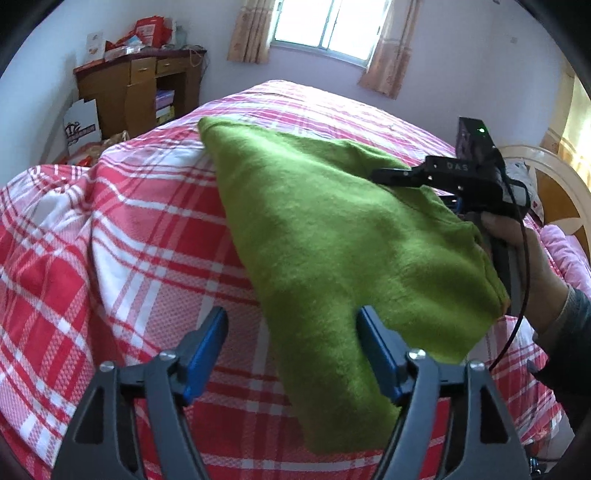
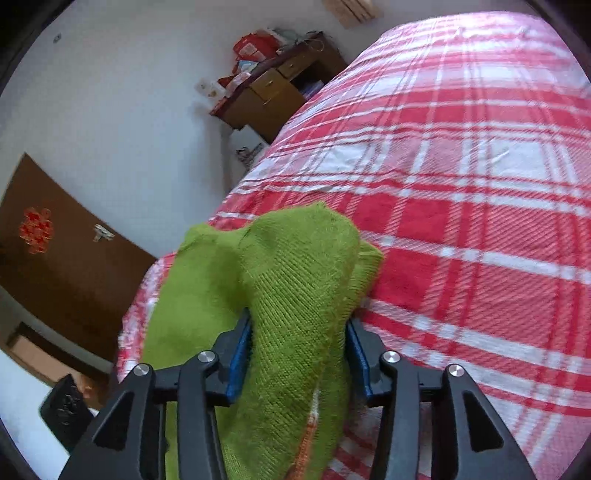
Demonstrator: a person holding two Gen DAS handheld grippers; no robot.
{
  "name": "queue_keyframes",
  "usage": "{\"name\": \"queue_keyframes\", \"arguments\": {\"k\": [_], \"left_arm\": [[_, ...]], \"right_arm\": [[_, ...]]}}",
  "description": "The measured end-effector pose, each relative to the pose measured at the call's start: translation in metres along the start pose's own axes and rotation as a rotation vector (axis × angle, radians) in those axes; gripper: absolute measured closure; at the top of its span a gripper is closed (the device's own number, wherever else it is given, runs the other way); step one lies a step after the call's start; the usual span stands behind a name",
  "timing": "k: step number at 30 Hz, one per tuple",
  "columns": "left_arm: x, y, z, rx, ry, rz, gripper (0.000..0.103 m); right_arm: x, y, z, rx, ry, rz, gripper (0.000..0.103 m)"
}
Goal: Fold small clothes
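Note:
A green knit garment (image 1: 332, 229) lies folded in a long wedge on the red and white plaid bed cover (image 1: 147, 258). My left gripper (image 1: 291, 323) is open, its blue pads wide apart. The garment's near end runs between them, against the right pad only. In the right wrist view the same garment (image 2: 295, 280) bulges up between the blue pads of my right gripper (image 2: 299, 343). These stand apart at its sides without squeezing it. An orange patch shows low on the fabric. A person's hand (image 1: 517, 258) holds the right gripper at the garment's far right corner.
A wooden desk (image 1: 140, 85) piled with red boxes stands by the far wall, left of the curtained window (image 1: 325, 26). The headboard (image 1: 561, 192) and a pink pillow (image 1: 565, 251) are at the right. A brown door (image 2: 66, 251) is off the bed's foot. The plaid cover (image 2: 461, 184) stretches away.

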State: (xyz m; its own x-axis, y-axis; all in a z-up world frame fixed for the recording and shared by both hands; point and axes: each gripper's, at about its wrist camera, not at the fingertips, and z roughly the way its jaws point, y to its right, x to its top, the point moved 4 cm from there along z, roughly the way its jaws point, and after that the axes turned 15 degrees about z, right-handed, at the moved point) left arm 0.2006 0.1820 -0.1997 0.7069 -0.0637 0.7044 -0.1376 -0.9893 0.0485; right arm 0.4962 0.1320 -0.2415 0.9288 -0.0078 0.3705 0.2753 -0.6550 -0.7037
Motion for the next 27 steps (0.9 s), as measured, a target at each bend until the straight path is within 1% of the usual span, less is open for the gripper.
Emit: {"name": "queue_keyframes", "arguments": {"k": [2,5,7,8,9,11,13,15,18,22,24,27], "left_arm": [[0.002,0.001,-0.006,0.016,-0.003,-0.003,0.026],[0.006,0.003,-0.025,0.065,0.031,0.006,0.025],[0.011,0.005,-0.041,0.089,0.067,0.01,0.018],[0.015,0.006,-0.052,0.112,0.097,0.007,0.015],[0.018,0.006,-0.058,0.122,0.117,0.008,0.014],[0.025,0.008,-0.074,0.135,0.156,0.014,0.014],[0.031,0.008,-0.088,0.144,0.191,0.016,0.014],[0.036,0.01,-0.101,0.135,0.222,0.013,0.011],[0.041,0.008,-0.114,0.142,0.259,0.012,0.009],[0.048,0.003,-0.122,0.146,0.299,0.007,0.009],[0.05,0.001,-0.127,0.154,0.314,0.004,0.004],[0.049,-0.002,-0.131,0.159,0.331,-0.003,0.004]], "right_arm": [[-0.001,0.001,-0.011,-0.046,0.033,0.004,0.049],[-0.006,-0.004,-0.043,-0.138,0.124,0.004,0.049],[-0.017,-0.018,-0.073,-0.176,0.197,-0.048,0.049],[-0.024,-0.026,-0.086,-0.182,0.227,-0.077,0.049],[-0.031,-0.036,-0.099,-0.18,0.257,-0.108,0.046],[-0.049,-0.052,-0.125,-0.175,0.317,-0.163,0.04],[-0.065,-0.068,-0.146,-0.176,0.374,-0.205,0.039],[-0.078,-0.08,-0.161,-0.153,0.401,-0.223,0.038],[-0.093,-0.099,-0.165,-0.142,0.41,-0.236,0.038],[-0.111,-0.116,-0.169,-0.144,0.42,-0.281,0.038],[-0.118,-0.122,-0.171,-0.146,0.424,-0.298,0.038],[-0.125,-0.129,-0.174,-0.136,0.428,-0.319,0.038]]}}
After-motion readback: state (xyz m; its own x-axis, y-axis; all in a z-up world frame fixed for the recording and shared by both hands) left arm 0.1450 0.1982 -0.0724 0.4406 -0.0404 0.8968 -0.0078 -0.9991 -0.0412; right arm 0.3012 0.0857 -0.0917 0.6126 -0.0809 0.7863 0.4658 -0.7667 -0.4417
